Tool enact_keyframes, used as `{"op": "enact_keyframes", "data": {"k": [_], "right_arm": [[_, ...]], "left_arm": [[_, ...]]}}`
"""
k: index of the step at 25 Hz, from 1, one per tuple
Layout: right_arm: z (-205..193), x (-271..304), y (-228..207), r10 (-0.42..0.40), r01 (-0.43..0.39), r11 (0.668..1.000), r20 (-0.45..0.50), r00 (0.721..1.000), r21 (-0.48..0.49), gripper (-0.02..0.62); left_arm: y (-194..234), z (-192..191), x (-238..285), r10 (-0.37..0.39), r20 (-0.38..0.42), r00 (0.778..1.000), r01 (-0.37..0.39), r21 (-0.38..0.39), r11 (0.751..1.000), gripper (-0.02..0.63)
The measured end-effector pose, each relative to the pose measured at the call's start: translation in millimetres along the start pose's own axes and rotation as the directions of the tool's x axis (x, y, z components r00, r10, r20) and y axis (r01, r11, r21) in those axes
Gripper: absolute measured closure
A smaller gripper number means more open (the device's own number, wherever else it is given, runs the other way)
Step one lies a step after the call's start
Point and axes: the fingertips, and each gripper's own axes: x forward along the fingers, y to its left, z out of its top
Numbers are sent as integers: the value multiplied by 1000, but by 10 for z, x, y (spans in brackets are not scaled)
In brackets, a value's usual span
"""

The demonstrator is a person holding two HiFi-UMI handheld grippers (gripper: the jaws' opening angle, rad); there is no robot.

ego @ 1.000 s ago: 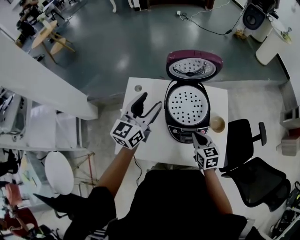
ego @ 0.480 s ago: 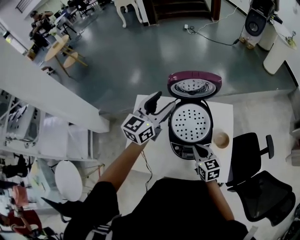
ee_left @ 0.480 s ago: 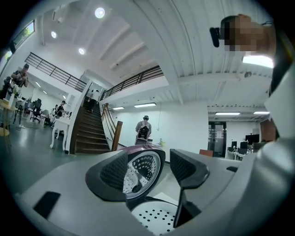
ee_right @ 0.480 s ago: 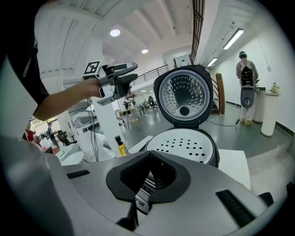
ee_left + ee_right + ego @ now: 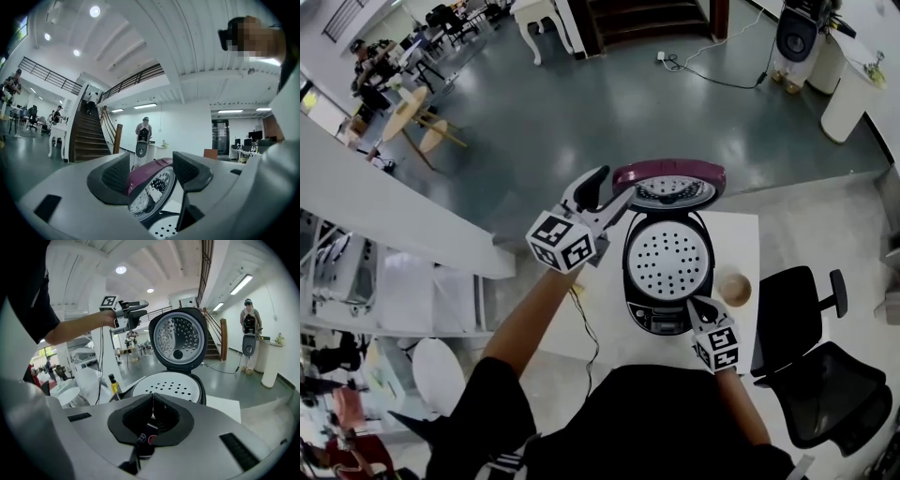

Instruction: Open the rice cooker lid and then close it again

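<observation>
Standing open, rice cooker (image 5: 660, 320) holds perforated tray (image 5: 667, 255) (lid (image 5: 668, 174) upright).

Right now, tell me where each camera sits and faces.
Head view: worn by the person, facing steeply down at the rice cooker; shows both forearms, left gripper, right gripper.
Left gripper view: rides that gripper, facing level at the raised lid; shows the person's head.
Right gripper view: rides that gripper, facing across the cooker to the lid; shows the left forearm.
Shared: both gripper views show the lid.
</observation>
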Motion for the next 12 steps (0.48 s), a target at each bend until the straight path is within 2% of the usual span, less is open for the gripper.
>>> {"op": "enact_keyframes", "data": {"k": [2, 12], "right_arm": [[16, 31, -46, -15, 14, 999, -7, 1000, -42, 595], [-106, 118, -63, 5, -6, 1000, -51, 999, -28, 595]], "left_arm": [[71, 42, 117, -1, -7, 1000, 1, 19, 1000, 342], [231, -38, 571, -7, -89, 996, 16, 104, 994, 342]]}}
